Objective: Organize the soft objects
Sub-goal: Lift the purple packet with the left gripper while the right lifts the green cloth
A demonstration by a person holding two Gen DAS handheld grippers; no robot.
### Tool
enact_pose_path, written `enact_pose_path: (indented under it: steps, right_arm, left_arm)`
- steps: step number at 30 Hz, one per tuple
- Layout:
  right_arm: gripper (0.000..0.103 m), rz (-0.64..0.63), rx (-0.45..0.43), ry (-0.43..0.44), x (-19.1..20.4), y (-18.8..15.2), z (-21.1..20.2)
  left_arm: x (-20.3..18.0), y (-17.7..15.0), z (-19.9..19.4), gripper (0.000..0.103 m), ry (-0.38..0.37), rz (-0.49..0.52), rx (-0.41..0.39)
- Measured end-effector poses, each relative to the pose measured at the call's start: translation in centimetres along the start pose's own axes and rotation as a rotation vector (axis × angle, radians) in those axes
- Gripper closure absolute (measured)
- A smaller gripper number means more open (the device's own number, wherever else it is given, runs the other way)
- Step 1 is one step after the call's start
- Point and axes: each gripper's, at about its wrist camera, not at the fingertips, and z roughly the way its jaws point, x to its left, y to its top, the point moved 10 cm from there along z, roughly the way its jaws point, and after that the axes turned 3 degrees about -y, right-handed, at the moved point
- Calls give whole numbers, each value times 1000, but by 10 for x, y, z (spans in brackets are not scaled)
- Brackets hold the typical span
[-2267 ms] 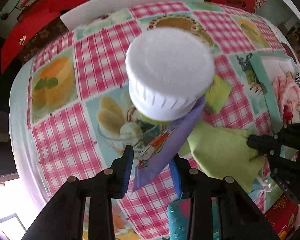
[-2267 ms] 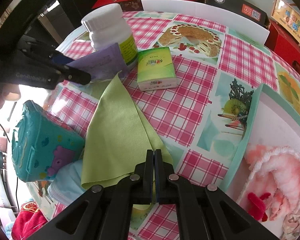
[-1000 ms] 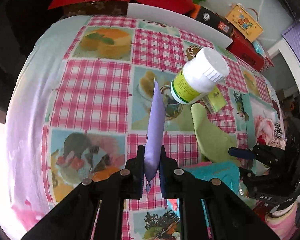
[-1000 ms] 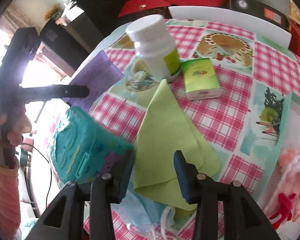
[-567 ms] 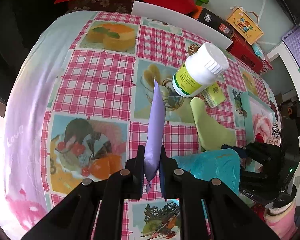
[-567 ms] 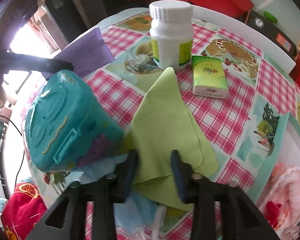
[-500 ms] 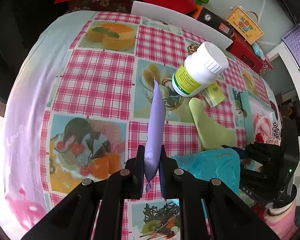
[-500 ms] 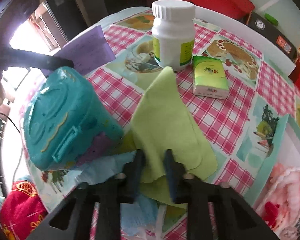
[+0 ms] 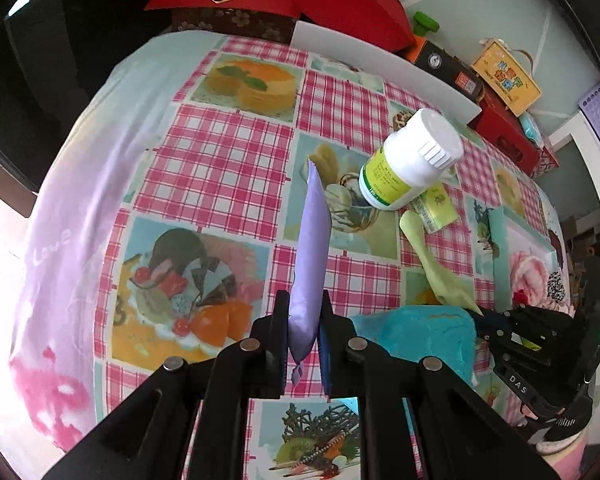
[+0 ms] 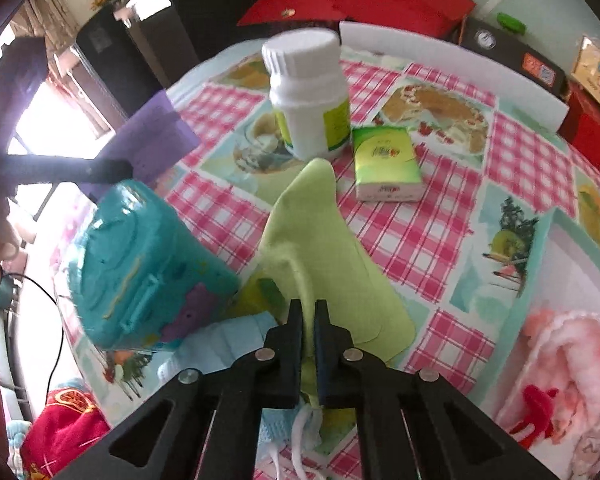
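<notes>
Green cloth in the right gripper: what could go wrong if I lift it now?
The cloth has its far tip lying against the white bottle, so a fast lift may nudge or tip the bottle. Its near edge overlaps the blue mask, which could drag along. The right gripper pinches only a fold, so the cloth may slip. The left gripper holds a purple pouch close by; the two could collide.
</notes>
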Motion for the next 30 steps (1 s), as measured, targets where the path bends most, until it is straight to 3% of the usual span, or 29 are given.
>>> enact_pose_path:
  steps: [11, 16, 21, 30]
  right_arm:
    - [98, 64, -108, 36, 0, 7, -45]
    - [98, 98, -173, 63, -5, 13, -69]
    - [98, 151, -273, 81, -21, 23, -108]
    - [98, 270, -496, 29, -79, 29, -195]
  left_arm:
    - [-27, 9, -50, 91, 41, 5, -122]
    - [-55, 15, -76, 91, 24, 24, -189]
    - [-100, 22, -99, 91, -33, 60, -258]
    - [-189, 27, -111, 91, -117, 153, -318]
